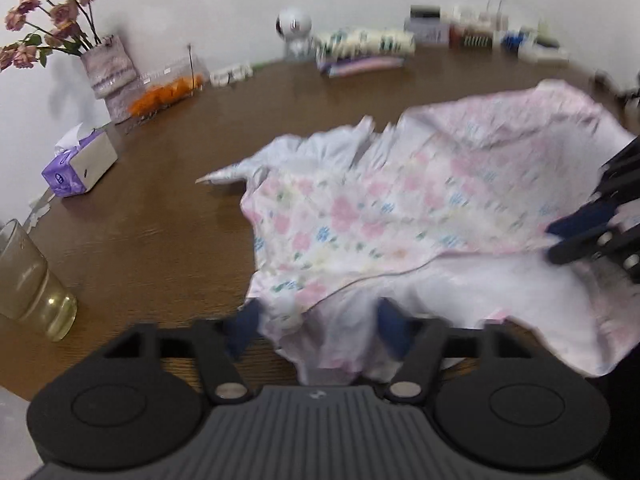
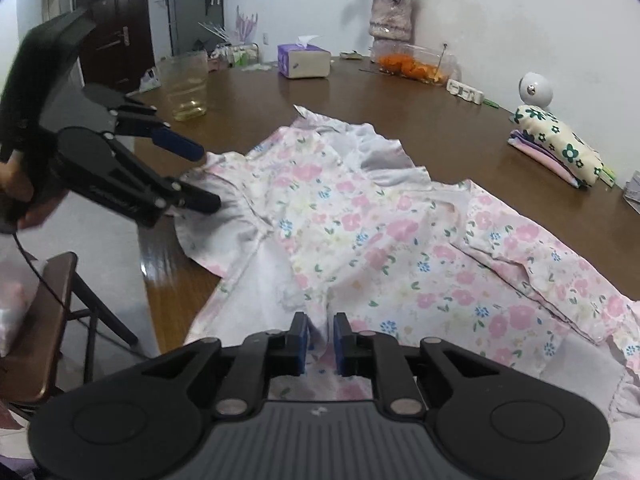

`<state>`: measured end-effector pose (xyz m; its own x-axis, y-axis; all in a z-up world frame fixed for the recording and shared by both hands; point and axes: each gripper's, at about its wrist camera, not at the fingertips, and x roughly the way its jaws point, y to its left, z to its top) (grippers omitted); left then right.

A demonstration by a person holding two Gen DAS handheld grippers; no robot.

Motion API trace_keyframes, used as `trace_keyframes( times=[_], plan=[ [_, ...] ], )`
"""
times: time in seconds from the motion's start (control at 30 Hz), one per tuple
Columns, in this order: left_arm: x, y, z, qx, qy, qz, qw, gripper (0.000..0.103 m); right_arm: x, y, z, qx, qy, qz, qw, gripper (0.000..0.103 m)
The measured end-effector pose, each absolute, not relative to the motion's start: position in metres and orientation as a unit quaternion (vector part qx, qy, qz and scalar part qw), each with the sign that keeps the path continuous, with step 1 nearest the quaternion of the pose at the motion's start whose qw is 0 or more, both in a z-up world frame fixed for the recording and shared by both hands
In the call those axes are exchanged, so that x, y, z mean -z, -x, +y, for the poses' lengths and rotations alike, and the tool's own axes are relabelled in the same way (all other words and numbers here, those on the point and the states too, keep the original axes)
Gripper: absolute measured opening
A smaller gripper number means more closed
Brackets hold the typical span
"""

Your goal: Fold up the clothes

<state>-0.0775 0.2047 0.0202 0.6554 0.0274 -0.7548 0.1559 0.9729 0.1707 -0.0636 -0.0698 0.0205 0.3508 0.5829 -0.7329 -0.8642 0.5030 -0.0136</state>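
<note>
A pink floral garment [image 1: 360, 216] with a white inner side lies spread and rumpled on the brown table [image 1: 160, 216]. My left gripper [image 1: 318, 328] stands open at the garment's near edge. A bunch of cloth sits loosely between its blue pads. In the right wrist view the left gripper [image 2: 196, 174] has one finger above the cloth and the other resting on a ruffled edge. My right gripper [image 2: 322, 338] is shut on a fold of the garment [image 2: 360, 232] at its near edge. The left wrist view shows this gripper [image 1: 554, 242] at the far right.
A glass [image 1: 32, 280] of yellowish liquid, a tissue box [image 1: 80, 164], a flower vase [image 1: 108, 68] and a tub of orange pieces [image 1: 168, 92] line the table's far left. A folded floral stack [image 2: 560, 148] lies at the right. A chair [image 2: 40, 320] stands beside the table edge.
</note>
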Motion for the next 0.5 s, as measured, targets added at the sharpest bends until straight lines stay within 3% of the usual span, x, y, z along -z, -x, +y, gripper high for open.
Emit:
trace_keyframes(
  times=[0.03, 0.1, 0.27, 0.33, 0.4, 0.5],
  plan=[
    [-0.020, 0.075, 0.207, 0.037, -0.106, 0.419, 0.901, 0.045, -0.019, 0.063, -0.070, -0.453, 0.202, 0.343, 0.797, 0.005],
    [-0.020, 0.071, 0.212, 0.040, -0.087, 0.424, 0.901, 0.030, -0.020, 0.063, -0.070, -0.452, 0.193, 0.344, 0.800, 0.002],
    [-0.020, 0.082, 0.215, 0.017, -0.070, 0.423, 0.903, 0.025, -0.030, 0.068, -0.074, -0.479, 0.174, 0.342, 0.789, 0.002],
    [-0.020, 0.085, 0.216, 0.004, -0.071, 0.422, 0.904, 0.027, -0.023, 0.067, -0.071, -0.483, 0.183, 0.350, 0.781, 0.011],
    [-0.021, 0.089, 0.218, -0.007, -0.067, 0.422, 0.904, 0.032, -0.021, 0.069, -0.075, -0.489, 0.183, 0.347, 0.779, 0.014],
    [-0.027, 0.097, 0.219, -0.024, -0.060, 0.415, 0.908, 0.042, -0.033, 0.073, -0.105, -0.498, 0.155, 0.330, 0.787, 0.036]
  ],
)
